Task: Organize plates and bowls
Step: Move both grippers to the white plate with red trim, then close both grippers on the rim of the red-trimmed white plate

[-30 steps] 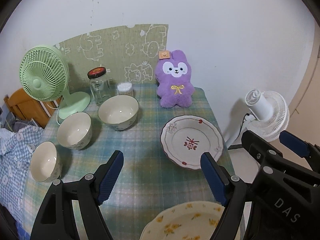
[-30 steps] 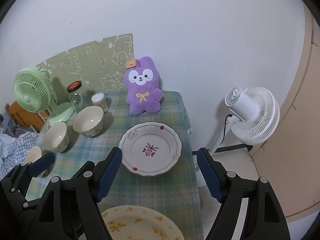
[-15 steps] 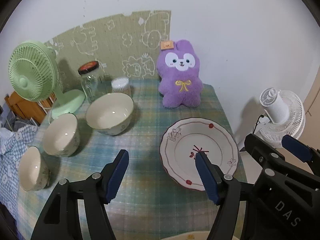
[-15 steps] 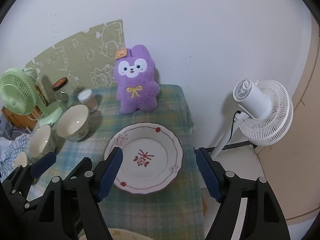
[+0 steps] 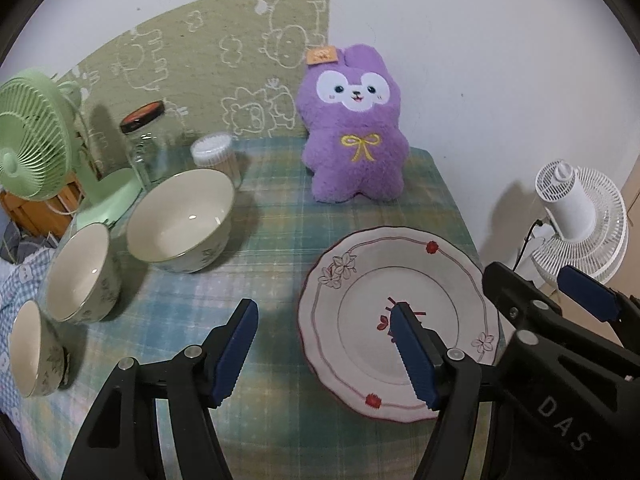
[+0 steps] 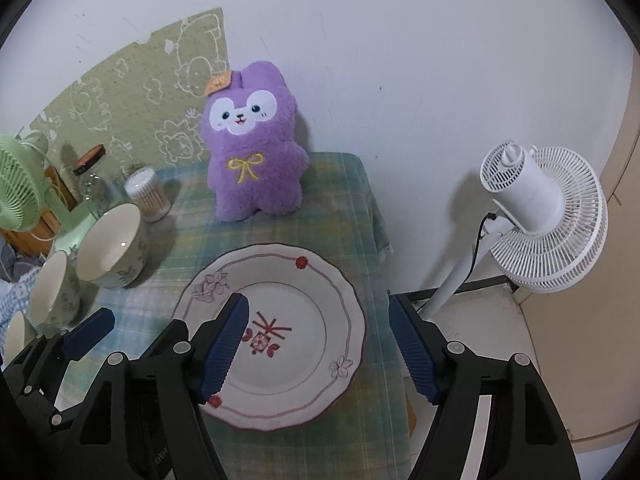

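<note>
My right gripper [image 6: 316, 344] hangs wide open and empty, straddling the plate's [image 6: 320, 280] right rim at lower centre. My left gripper [image 5: 324, 348], likewise open and empty, hovers beside. Advise pinching the rim squarely. Bowls [image 5: 180, 216] sit upper left.

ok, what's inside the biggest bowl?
The biggest bowl looks empty: the left wrist view shows bare cream inner wall and bottom with only a light glint. The near inner wall, below its front rim, is hidden from both views, so anything small tucked there can't be ruled out.
</note>
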The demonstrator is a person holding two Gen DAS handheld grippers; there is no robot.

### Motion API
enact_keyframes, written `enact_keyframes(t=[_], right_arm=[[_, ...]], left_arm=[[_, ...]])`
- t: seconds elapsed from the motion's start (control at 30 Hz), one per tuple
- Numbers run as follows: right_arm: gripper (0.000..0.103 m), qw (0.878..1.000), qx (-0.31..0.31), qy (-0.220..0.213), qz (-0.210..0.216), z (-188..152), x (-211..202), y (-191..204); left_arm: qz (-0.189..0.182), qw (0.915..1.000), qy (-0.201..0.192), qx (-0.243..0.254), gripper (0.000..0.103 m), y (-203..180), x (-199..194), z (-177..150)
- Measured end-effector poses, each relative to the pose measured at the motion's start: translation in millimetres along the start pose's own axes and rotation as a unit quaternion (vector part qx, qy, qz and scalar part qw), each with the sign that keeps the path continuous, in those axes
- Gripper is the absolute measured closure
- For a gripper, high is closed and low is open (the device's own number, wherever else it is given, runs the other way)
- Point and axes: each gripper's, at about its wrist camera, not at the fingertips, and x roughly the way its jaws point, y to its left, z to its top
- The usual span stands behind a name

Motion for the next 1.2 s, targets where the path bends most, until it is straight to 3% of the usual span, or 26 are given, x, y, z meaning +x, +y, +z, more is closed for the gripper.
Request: enact_keyframes(t=[0.53,0.8,1.07,1.2], right_arm=[[0.031,0.999,0.011,0.046,-0.003,-8,60,-9],[0.036,0.998,0.016,0.065,-0.005,-11,80,-15],[0.037,0.996,0.025,0.081,-0.003,-13,93,-18],[0.051,0.995,0.030,0.092,-0.002,-13,100,-19]], left_arm=[[0.010,0.9979,0.060,0.022,0.037,-10,54,-3],[0.005,0.9957,0.093,0.008,0.047,-6,75,-5],[0.010,0.9953,0.095,0.016,0.049,-9,81,-5],[0.009,0.9955,0.093,0.016,0.048,-9,81,-6]])
